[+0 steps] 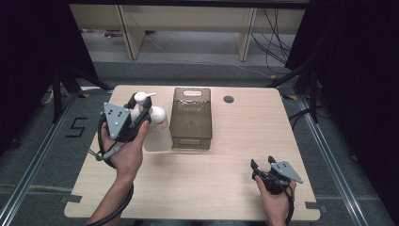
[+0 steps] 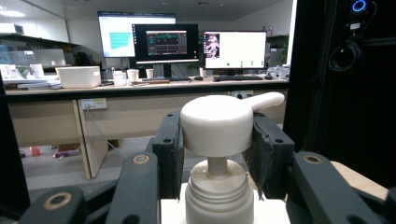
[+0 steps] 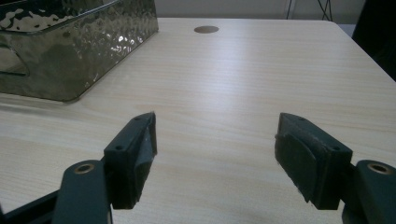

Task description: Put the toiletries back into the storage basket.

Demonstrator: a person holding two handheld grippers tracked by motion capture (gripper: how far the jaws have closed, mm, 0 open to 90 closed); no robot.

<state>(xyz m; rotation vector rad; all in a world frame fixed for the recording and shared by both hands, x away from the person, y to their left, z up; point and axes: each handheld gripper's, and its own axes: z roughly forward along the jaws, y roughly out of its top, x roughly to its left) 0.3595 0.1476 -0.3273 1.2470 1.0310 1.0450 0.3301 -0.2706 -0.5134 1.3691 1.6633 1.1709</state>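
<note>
A white pump bottle (image 1: 157, 129) stands on the table's left part, just left of a smoky translucent bin (image 1: 191, 118). My left gripper (image 1: 140, 109) is shut on the bottle's white pump head (image 2: 217, 124); both black pads (image 2: 169, 151) press its sides, and the nozzle points right in the left gripper view. The bottle's ribbed collar (image 2: 219, 196) shows below the head. My right gripper (image 1: 263, 163) rests low near the table's front right, open, with bare wood between its pads (image 3: 135, 154). The bin's near corner (image 3: 70, 51) lies ahead to its left.
A round grommet hole (image 1: 228, 99) sits at the table's back, also seen as a dark disc (image 3: 206, 29) in the right gripper view. Desks with monitors (image 2: 168, 44) stand beyond the table. Black curtains flank both sides.
</note>
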